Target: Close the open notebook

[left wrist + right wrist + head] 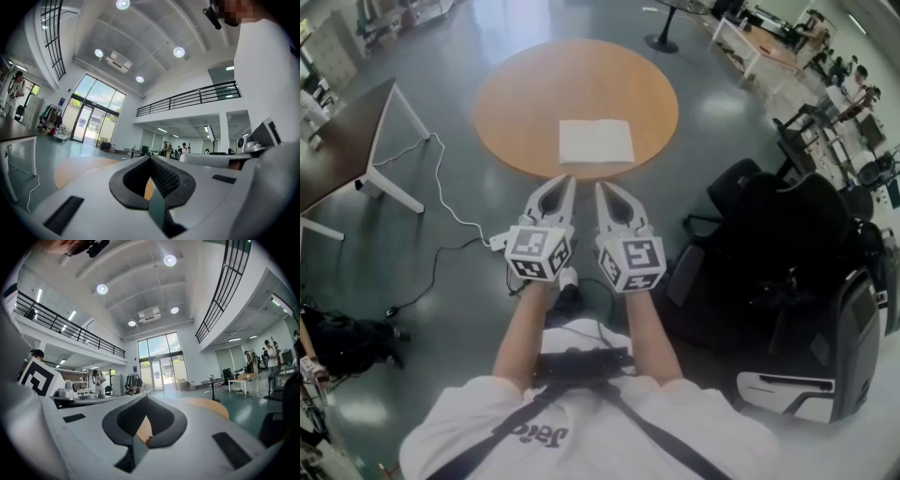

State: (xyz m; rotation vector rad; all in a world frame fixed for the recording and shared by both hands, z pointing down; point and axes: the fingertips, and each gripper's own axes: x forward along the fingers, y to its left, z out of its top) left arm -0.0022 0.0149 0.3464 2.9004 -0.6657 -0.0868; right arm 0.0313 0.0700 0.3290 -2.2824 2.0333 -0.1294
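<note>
Now left gripper (570, 180), right gripper (600, 187) pinched together, empty, tips near table (511, 161) rim; open notebook (596, 142) beyond.

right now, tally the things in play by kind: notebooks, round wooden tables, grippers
notebook, lying open on the table: 1
round wooden table: 1
grippers, left gripper and right gripper, both shut and empty, short of the table: 2
total: 4
</note>
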